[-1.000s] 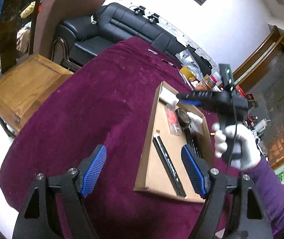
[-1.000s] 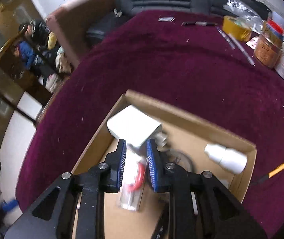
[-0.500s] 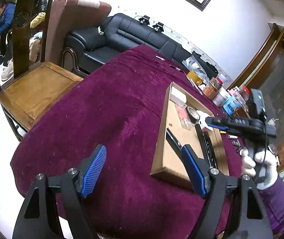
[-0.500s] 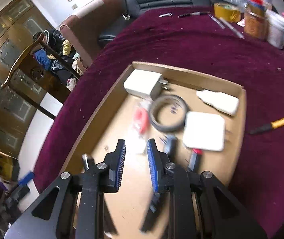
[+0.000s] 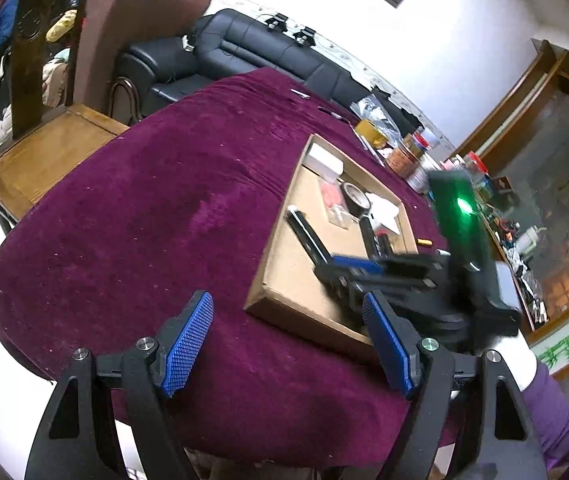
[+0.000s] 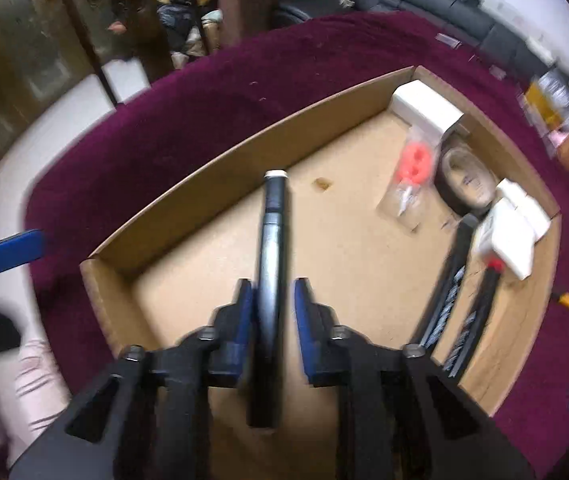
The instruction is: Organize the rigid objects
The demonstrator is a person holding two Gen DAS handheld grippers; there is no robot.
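Observation:
A shallow cardboard box lies on the purple tablecloth. In it are a long black bar with a white tip, a white adapter, a tape roll, a bagged red piece, white blocks and black markers. My right gripper points steeply down over the box's near end. Its jaws are closing on the black bar, which runs between its pads. My left gripper hangs open and empty over the table's near edge, left of the box corner.
Jars, cans and a yellow tape roll crowd the table's far right. An orange-handled tool lies just outside the box. A wooden chair and a black sofa stand beyond the table. A gloved hand carries the right gripper.
The right gripper swung from the box's far end to its near left part, rolled, and sank over the black bar. The left gripper drifted slightly, still open.

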